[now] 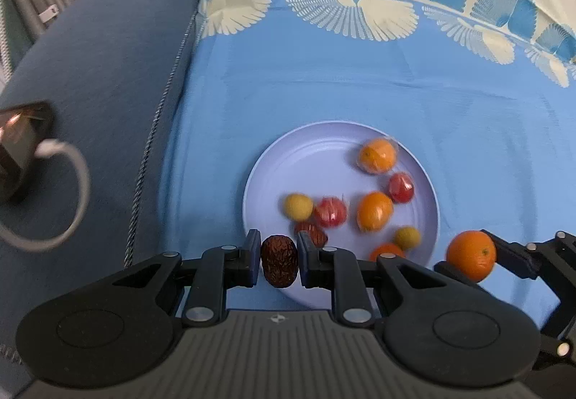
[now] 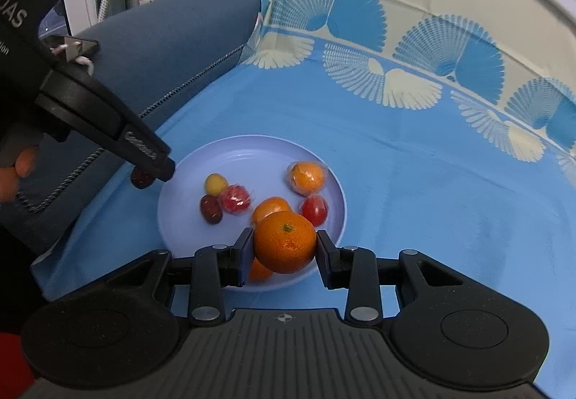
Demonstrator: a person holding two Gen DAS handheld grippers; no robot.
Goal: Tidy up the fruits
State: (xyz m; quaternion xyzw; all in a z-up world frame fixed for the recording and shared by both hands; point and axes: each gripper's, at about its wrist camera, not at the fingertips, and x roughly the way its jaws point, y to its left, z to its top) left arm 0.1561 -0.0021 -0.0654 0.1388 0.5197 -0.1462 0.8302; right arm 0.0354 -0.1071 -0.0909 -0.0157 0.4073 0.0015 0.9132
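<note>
— Where are the fruits right now?
— A wrinkled brown date (image 1: pixel 279 266) sits squarely between the fingers (image 1: pixel 252 256) of the left gripper (image 1: pixel 279 264), pinched on both sides, over the near rim of the pale plate (image 1: pixel 273 161). An orange (image 2: pixel 285 242) is clamped the same way in the right gripper (image 2: pixel 284 249), its stem end up, one finger pressing on each side.
— And the orange, is it over the plate too?
— In the right wrist view it hangs over the plate's near edge; from the left wrist view it looks just outside the rim, so I cannot tell exactly.
— What lies on the plate?
— Small wrapped oranges, red fruits, yellow ones and another date (image 2: pixel 211 209), loosely scattered.
— And around it?
— A blue cloth (image 1: pixel 324 89) with fan patterns, and beside it a dark blue cushion (image 1: pixel 100 75) carrying a phone (image 1: pixel 21 143) with a white cable (image 1: pixel 68 183).
</note>
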